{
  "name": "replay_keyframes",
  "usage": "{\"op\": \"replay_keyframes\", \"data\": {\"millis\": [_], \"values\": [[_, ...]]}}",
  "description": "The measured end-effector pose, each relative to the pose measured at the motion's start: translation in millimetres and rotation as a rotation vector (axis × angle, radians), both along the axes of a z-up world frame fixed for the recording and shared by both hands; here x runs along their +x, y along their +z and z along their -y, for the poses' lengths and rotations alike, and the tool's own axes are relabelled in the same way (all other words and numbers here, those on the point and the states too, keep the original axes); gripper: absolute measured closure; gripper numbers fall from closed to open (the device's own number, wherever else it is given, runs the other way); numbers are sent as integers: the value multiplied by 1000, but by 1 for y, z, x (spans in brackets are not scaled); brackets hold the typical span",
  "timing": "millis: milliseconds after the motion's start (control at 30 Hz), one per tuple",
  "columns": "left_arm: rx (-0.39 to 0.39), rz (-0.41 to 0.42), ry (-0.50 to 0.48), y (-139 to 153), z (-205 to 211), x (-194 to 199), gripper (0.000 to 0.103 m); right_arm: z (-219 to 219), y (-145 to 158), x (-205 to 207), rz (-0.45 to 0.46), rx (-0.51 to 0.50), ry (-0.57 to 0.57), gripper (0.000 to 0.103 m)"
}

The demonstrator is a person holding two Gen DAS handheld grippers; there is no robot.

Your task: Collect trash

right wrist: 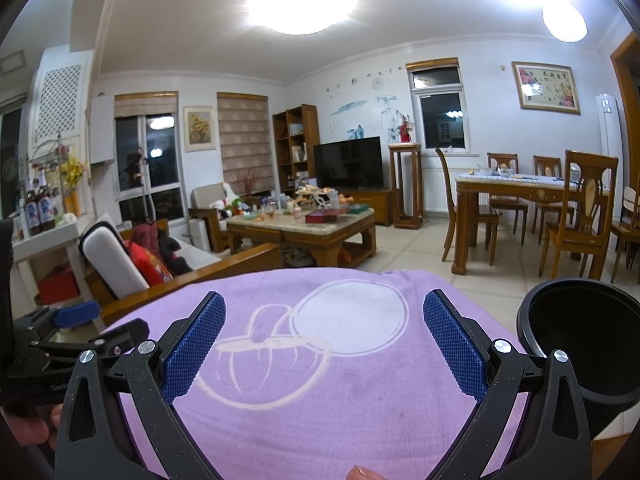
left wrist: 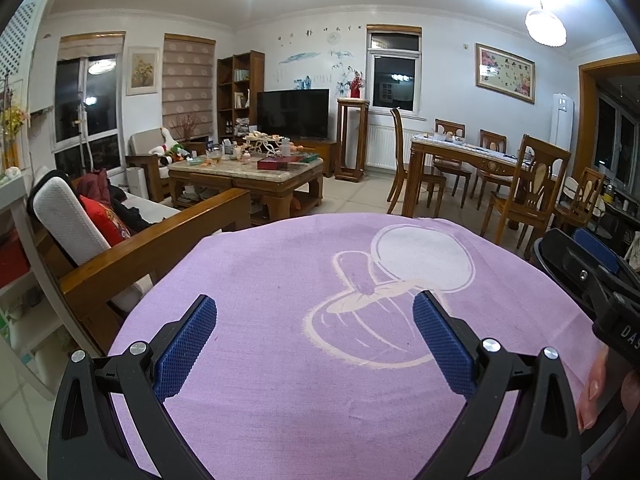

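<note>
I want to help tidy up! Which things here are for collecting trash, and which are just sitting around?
For the job:
- left tongs, open
- right tongs, open
- black bin, empty as far as shown

Just sitting around:
- purple cloth
- coffee table with clutter
- TV
- dining table

- A cloth-covered surface (left wrist: 320, 360) lies nearest, and both grippers hang over it, the left gripper (left wrist: 314, 322) beside the right gripper (right wrist: 324, 320), fingers spread with nothing between them.
- A round bin (right wrist: 580, 344) stands just right of the cloth.
- A sofa (left wrist: 132, 248) runs along the cloth's left side.
- Beyond the sofa sits a coffee table (left wrist: 244, 176) laden with small items.
- A television (left wrist: 294, 114) stands behind the coffee table, against the far wall.
- A dining table (left wrist: 464, 160) with chairs around it stands to the right.
</note>
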State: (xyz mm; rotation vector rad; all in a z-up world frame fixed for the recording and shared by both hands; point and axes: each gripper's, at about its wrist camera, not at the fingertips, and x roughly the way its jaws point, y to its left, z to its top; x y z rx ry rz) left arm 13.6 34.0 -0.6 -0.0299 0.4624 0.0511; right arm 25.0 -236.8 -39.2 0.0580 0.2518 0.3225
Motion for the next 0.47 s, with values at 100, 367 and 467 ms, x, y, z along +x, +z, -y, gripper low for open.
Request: {"op": "replay_keyframes", "data": {"millis": [100, 367, 467], "values": [[5, -3, 5, -1, -1, 1, 5, 0, 0, 0, 0, 0, 0, 5], [8, -5, 15, 1, -4, 2, 5, 0, 1, 0, 0, 0, 0, 5], [8, -4, 18, 1, -5, 2, 5, 0, 1, 0, 0, 1, 0, 5]]}}
